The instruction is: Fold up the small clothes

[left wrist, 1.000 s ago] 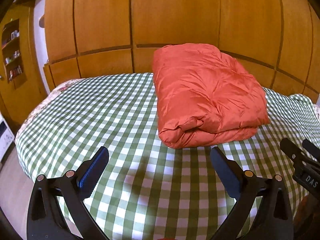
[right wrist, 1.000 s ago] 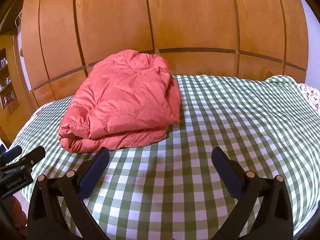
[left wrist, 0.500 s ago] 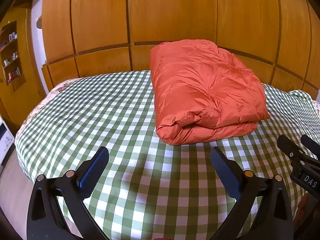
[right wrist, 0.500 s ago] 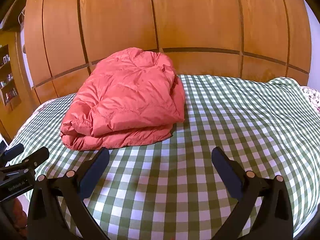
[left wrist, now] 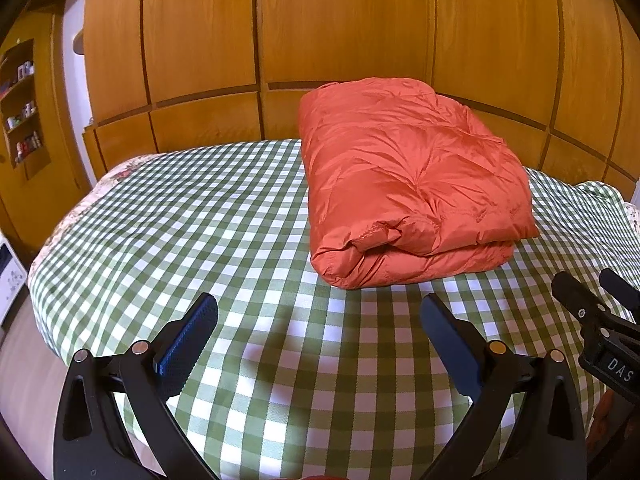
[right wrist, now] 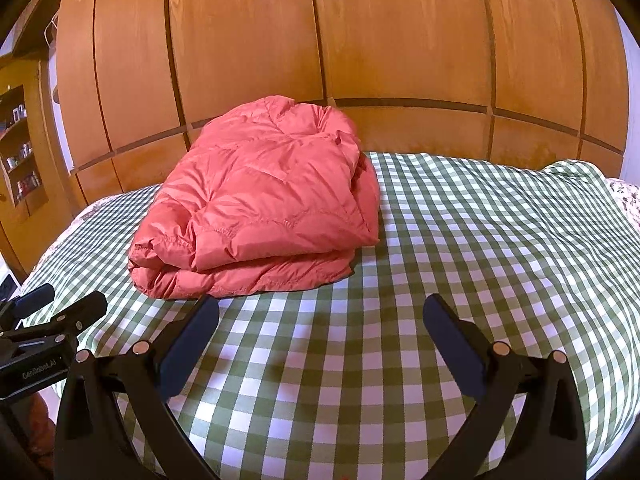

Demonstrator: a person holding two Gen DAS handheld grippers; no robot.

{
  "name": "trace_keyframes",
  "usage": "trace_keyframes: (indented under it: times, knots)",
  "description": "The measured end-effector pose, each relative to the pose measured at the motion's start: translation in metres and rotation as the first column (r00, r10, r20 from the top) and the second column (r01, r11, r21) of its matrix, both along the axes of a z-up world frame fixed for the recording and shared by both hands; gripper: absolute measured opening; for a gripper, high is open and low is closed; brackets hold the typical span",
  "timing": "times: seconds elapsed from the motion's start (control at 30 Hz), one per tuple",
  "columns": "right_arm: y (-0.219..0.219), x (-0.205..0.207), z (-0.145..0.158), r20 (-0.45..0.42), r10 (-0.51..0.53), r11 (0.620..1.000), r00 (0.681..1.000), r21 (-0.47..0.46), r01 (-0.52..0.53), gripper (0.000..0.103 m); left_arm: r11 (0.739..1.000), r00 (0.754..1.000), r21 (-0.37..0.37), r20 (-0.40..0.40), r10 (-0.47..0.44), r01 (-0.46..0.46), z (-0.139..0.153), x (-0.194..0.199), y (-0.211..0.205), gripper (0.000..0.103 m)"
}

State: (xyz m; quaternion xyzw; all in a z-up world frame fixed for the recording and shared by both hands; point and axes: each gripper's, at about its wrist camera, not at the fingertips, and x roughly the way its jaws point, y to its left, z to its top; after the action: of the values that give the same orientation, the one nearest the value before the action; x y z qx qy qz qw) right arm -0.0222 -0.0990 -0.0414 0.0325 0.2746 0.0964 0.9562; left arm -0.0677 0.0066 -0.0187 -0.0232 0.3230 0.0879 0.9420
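Observation:
An orange-red puffy jacket (left wrist: pixel 412 184) lies folded in a thick bundle on the green-and-white checked bedcover (left wrist: pixel 208 216), its rolled edge toward me. My left gripper (left wrist: pixel 318 314) hovers open over the cover, a short way in front of the bundle, with nothing between its fingers. In the right wrist view the same jacket (right wrist: pixel 260 204) sits left of centre. My right gripper (right wrist: pixel 320 314) is open and empty too, its left fingertip (right wrist: pixel 206 312) close to the bundle's front edge. Each gripper shows at the edge of the other's view.
Wooden wardrobe panels (left wrist: pixel 340 32) rise right behind the bed. Open shelves (left wrist: pixel 22 108) with small bottles stand at the far left. A floral sheet edge (right wrist: pixel 626 196) shows at the right. The checked cover (right wrist: pixel 500 240) stretches wide to the jacket's right.
Both grippers have tilted and backed off slightly, so the folded jacket sits lower in each view. The jacket itself has not moved, and both grippers stay open.

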Motion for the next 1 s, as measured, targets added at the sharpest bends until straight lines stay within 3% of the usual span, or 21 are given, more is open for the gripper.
trace_keyframes:
  times: [1.0]
  knots:
    - [0.0060, 0.0033, -0.0039, -0.011, 0.014, 1.000, 1.000, -0.002, -0.014, 0.101, 1.000, 1.000, -0.010, -0.013, -0.017, 0.016, -0.0039, 0.0022, -0.0008, 0.100]
